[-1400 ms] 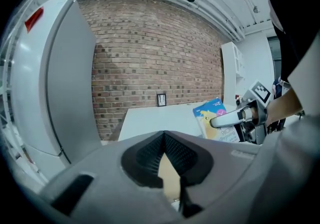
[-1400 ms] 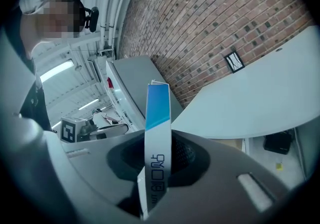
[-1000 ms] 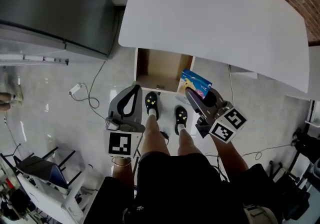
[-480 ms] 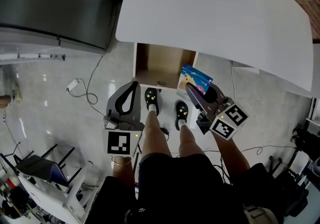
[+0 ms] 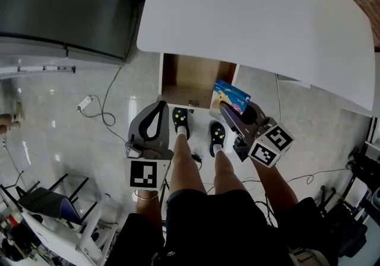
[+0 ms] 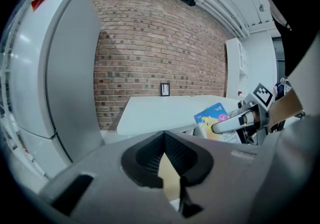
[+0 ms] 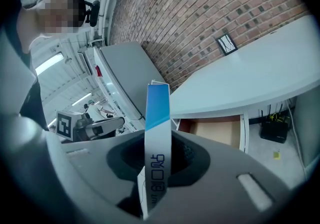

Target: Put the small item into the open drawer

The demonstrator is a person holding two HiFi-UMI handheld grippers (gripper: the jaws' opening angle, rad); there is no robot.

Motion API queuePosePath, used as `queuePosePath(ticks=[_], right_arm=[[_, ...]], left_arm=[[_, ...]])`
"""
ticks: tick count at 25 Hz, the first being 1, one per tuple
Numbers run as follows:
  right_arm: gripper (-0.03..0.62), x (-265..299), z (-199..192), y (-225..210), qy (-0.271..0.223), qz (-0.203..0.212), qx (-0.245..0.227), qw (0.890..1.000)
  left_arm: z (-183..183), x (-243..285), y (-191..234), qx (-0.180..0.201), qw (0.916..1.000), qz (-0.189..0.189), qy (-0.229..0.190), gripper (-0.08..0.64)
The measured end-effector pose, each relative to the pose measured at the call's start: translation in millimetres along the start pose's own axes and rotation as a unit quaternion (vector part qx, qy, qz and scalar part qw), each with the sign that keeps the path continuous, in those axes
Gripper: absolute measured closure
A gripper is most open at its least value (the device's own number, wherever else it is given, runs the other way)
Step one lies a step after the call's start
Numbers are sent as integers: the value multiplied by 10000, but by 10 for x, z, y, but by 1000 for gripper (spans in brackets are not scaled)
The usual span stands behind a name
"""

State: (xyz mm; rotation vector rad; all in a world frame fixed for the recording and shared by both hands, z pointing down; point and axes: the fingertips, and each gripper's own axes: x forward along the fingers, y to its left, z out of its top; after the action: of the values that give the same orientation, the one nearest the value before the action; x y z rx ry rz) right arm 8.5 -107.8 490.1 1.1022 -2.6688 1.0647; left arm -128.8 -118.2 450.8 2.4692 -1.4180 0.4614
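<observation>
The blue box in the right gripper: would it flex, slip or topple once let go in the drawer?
The blue box is probably stiff: its narrow edge runs straight above the right gripper pinching it. It seems light, a thin flat carton held by one end. Set on edge in the drawer, it would likely fall flat.
</observation>
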Motion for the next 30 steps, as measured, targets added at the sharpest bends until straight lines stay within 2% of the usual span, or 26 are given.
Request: queuePosePath(ticks=[18,30], right_arm=[[509,165,-348,-257,307,-169,-38,9994],[508,439,-497,-405,494,-206,-63,9985]], left_arm=[[-243,137,62,-99,9999,-13,40,563],[-380,212,255,-158,9998,69,105,563]])
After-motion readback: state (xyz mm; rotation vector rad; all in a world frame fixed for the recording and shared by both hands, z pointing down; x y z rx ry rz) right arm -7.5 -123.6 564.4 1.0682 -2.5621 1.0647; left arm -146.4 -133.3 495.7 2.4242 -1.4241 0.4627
